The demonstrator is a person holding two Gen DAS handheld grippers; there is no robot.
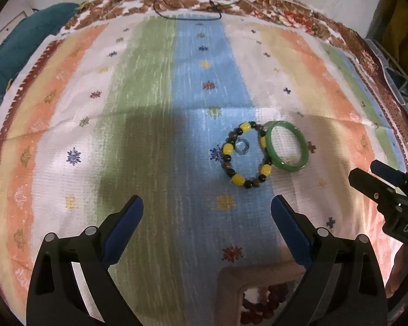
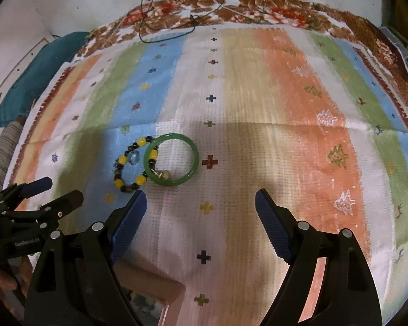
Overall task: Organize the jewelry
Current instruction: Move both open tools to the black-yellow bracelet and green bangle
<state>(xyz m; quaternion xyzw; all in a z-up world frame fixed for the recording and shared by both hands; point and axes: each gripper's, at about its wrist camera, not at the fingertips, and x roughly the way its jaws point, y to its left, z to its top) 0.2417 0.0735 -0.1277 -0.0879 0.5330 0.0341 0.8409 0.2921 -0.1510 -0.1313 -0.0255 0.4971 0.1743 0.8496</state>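
A bracelet of yellow and dark beads (image 1: pixel 238 179) lies on the striped cloth, touching a green bangle (image 1: pixel 303 146) on its right. A small clear blue ring (image 1: pixel 242 146) sits inside the bead loop. My left gripper (image 1: pixel 206 206) stands open just short of the bracelet, holding nothing. In the right wrist view the bead bracelet (image 2: pixel 140 179) and the green bangle (image 2: pixel 194 160) lie ahead and to the left of my open right gripper (image 2: pixel 200 201). The clear ring (image 2: pixel 133 159) shows there too, and a small metallic piece (image 2: pixel 161 174) rests inside the bangle.
A pinkish box (image 1: pixel 231 279) holding brown beads sits under the grippers at the near edge, seen also as the box (image 2: pixel 155 288). A black cord (image 1: pixel 187 17) lies at the far border of the cloth. Teal fabric (image 1: pixel 19 54) is beyond the left edge.
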